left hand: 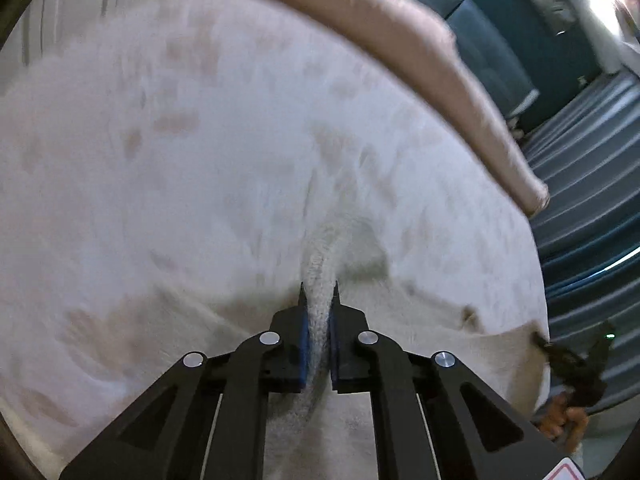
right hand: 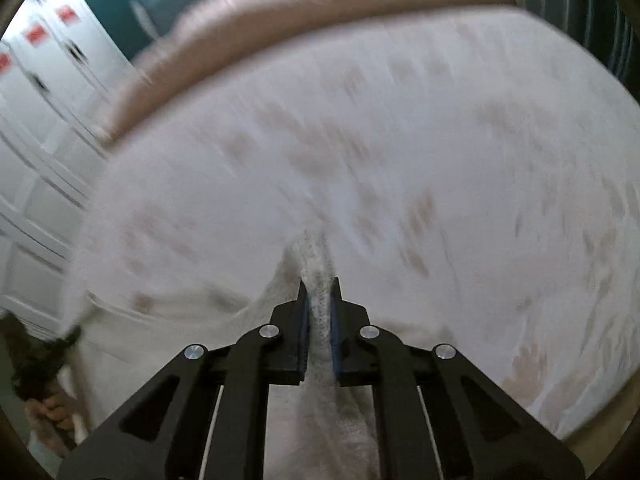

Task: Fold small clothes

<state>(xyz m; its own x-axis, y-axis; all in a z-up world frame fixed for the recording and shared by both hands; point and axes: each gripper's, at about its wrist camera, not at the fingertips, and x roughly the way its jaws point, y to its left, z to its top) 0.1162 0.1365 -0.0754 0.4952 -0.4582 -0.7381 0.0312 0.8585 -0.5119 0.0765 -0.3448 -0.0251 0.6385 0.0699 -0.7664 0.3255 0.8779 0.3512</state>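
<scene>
Both wrist views look steeply down, close; sharing the white cloth [left hand: 200, 152].

Cloth [left hand: 224, 152] spread over bed, ridge of it pinched between left gripper [left hand: 319, 300]. Right gripper [right hand: 319, 300] pinches another ridge. Blanket [left hand: 400, 48] along far edge. Lockers [right hand: 44, 92] left of bed.

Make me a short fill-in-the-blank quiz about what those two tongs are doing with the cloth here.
1. Each of the tongs, left and right, pinches a fold of the white ____.
2. The pads inside the tongs are coloured ____.
3. Along the far edge of the white bed lies a ____ blanket.
4. In the left view, the other tongs show at the ____ edge of the picture.

Missing words: cloth; blue; pink; right
</scene>
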